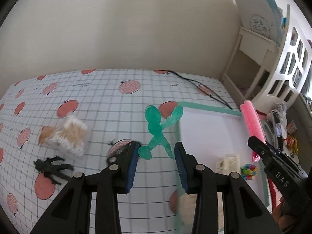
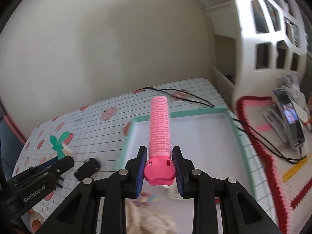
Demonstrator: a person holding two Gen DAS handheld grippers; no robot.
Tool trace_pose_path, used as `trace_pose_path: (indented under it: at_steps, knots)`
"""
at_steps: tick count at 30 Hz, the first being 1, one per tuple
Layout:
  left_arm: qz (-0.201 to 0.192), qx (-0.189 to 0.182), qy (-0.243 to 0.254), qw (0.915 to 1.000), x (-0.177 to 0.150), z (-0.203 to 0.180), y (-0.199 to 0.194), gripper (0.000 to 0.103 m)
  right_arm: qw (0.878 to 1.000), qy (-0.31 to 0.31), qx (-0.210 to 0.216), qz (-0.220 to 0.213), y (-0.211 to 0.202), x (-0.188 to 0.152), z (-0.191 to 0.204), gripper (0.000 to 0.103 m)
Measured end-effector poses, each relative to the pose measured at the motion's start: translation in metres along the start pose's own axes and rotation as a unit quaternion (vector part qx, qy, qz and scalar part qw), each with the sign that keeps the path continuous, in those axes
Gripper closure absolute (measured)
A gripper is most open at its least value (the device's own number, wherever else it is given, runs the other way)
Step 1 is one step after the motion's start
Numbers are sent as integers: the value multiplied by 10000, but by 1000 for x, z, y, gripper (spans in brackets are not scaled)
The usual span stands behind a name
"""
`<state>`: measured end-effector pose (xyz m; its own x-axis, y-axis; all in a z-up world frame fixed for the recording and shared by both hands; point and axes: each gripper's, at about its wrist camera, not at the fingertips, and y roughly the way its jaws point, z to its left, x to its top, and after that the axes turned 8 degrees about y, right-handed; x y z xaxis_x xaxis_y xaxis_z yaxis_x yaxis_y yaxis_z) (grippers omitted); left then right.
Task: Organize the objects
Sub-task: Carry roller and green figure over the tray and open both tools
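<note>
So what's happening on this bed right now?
A person is tidying small items with two handheld grippers. The right gripper is shut on a pink hair roller, held above the white tray. The left gripper is open and empty over a green toy figure lying on the checked sheet.

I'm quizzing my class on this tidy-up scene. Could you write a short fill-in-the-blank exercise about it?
1. The right claw is shut on a hair roller whose colour is ____.
2. The left claw is open and holds ____.
3. The stretchy figure lying on the checked cloth is ____ in colour.
4. The white tray has a rim coloured ____.

Missing words: pink; nothing; green; green
</note>
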<state>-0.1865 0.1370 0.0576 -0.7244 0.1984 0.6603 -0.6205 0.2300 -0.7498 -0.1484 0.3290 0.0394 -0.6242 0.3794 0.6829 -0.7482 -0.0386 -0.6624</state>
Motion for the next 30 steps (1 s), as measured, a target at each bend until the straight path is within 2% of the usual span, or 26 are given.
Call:
trace_pose_path:
  at_steps: [4, 9, 16, 26, 30]
  knots:
    - [-42, -168, -6, 9998, 6, -12, -1, 63, 9993, -243, -266, -90, -11, 8, -15, 75]
    - [19, -210, 130, 9997, 10, -26, 6, 63, 9993, -98, -338, -84, -11, 13, -33, 74]
    - [259, -170, 506, 9982, 4, -46, 39, 63, 9981, -53, -590, 189, 16, 10, -47, 74]
    - [640, -318, 616, 9955, -6, -62, 83, 63, 9955, -15, -813, 493, 54, 5, -71, 74]
    - [604, -330, 695, 9952, -8, -65, 86, 62, 9946, 48, -863, 575, 63, 4, -78, 74]
